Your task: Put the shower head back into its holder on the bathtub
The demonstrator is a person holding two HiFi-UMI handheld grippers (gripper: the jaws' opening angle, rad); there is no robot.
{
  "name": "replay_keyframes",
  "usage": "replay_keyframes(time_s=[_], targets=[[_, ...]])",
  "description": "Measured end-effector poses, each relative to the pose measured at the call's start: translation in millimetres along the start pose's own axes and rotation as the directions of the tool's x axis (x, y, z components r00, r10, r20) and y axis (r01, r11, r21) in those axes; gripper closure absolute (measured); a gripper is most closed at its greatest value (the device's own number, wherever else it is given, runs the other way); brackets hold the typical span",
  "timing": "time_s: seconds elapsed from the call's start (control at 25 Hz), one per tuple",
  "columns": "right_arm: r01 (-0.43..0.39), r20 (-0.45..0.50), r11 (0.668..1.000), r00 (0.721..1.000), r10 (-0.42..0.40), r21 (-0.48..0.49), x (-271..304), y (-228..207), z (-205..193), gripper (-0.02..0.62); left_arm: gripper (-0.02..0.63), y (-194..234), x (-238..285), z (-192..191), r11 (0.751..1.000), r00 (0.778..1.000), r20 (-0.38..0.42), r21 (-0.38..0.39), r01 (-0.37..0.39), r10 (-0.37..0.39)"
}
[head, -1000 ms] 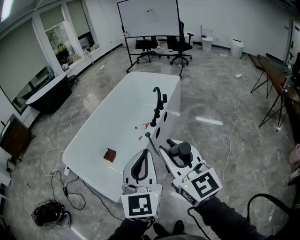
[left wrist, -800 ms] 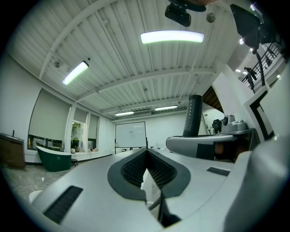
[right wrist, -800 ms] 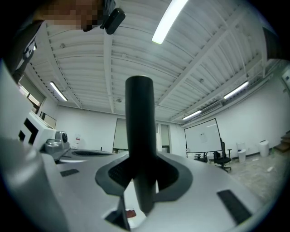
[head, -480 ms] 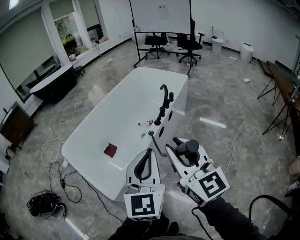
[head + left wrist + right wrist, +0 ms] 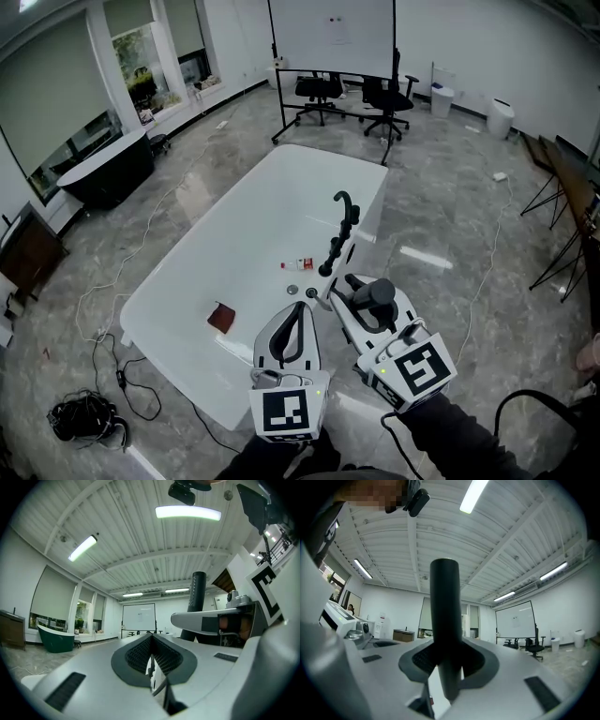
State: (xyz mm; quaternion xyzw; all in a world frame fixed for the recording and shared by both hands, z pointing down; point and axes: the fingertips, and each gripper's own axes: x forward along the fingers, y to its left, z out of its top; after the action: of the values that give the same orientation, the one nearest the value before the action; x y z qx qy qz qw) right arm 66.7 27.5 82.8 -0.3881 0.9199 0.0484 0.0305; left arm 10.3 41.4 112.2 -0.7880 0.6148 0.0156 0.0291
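White bathtub (image 5: 253, 220) sits centre, black faucet (image 5: 341, 230) on its right rim, red patch (image 5: 221, 317) and small bottle (image 5: 302, 264) inside. Whiteboard (image 5: 331, 37) and office chairs (image 5: 387, 94) are far, cables (image 5: 89, 417) near left. Right gripper (image 5: 352, 295) is clamped on the black shower head (image 5: 445, 611), held over the tub's near right rim. Left gripper (image 5: 151, 641) has its jaws together, empty.
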Motion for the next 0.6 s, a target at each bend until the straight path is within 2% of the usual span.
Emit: replay_keyframes(time_s=[0.24,0.6], targets=[[-0.015,-0.025,1.000,1.000,0.015,0.008,38.9,-6.7,-16.9,0.482,0.603,25.9,29.8,-12.9,1.000,1.000,-0.022,-0.004,0.001,-0.001],[-0.040,-0.034,0.998,0.999,0.042,0.044,66.7,-45.9,-37.0,0.482,0.603,32.2,76.5,-27.3,0.999,0.998,-0.055,-0.007,-0.031,0.031]])
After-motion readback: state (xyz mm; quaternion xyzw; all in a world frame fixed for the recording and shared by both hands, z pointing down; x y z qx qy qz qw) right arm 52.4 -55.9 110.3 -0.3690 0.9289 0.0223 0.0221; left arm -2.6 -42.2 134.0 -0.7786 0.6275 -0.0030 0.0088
